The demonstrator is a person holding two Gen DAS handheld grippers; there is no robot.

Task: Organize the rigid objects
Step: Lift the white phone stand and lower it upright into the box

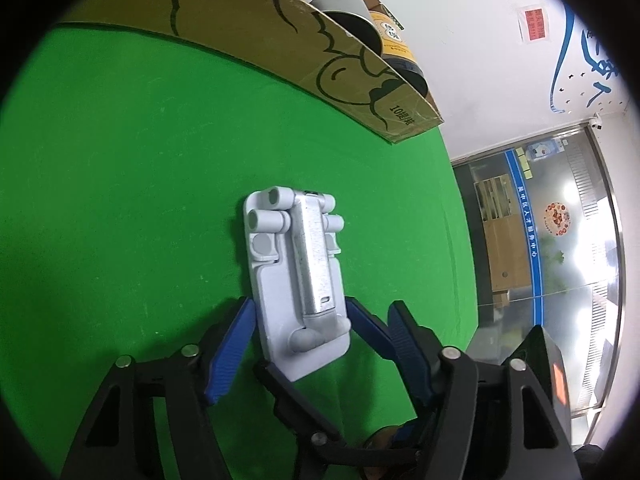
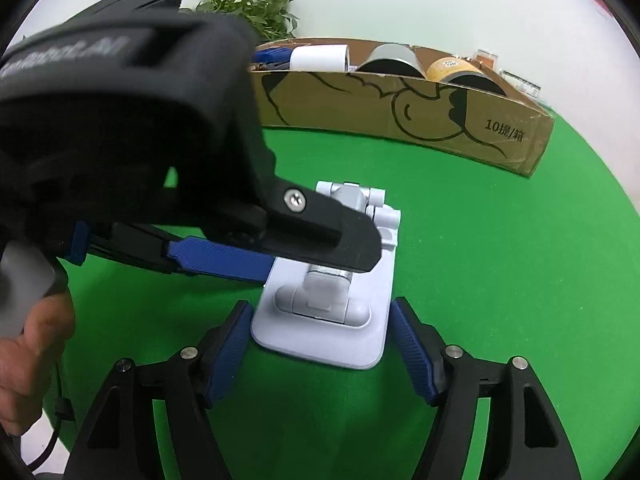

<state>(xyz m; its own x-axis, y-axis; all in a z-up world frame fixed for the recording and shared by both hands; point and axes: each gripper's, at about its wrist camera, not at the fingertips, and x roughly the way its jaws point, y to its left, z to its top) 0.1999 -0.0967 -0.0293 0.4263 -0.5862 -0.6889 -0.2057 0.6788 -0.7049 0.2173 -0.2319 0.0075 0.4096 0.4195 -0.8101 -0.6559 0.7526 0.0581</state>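
A white folded phone stand (image 1: 296, 272) (image 2: 324, 320) lies flat on the green cloth (image 1: 100, 160). My left gripper (image 1: 320, 306) is at its near end. The left pad (image 1: 232, 348) rests against the stand's edge, while the right pad (image 1: 408, 344) stays clear of it. A blue finger (image 1: 366, 326) of my right gripper sits in that gap. In the right wrist view my right gripper (image 2: 320, 304) straddles the stand's near end, with slim gaps on both sides. My left gripper (image 2: 320, 270) reaches in from the left, and its black finger (image 2: 332, 236) covers the stand's middle.
A cardboard box (image 1: 280, 48) (image 2: 360, 108) stands along the far side of the cloth, holding a white roll (image 2: 320, 58) and tape rolls (image 2: 390, 62). A plant (image 2: 256, 8) is behind it. A hand (image 2: 24, 360) holds the left gripper. The table ends at the right, by a glass door (image 1: 540, 240).
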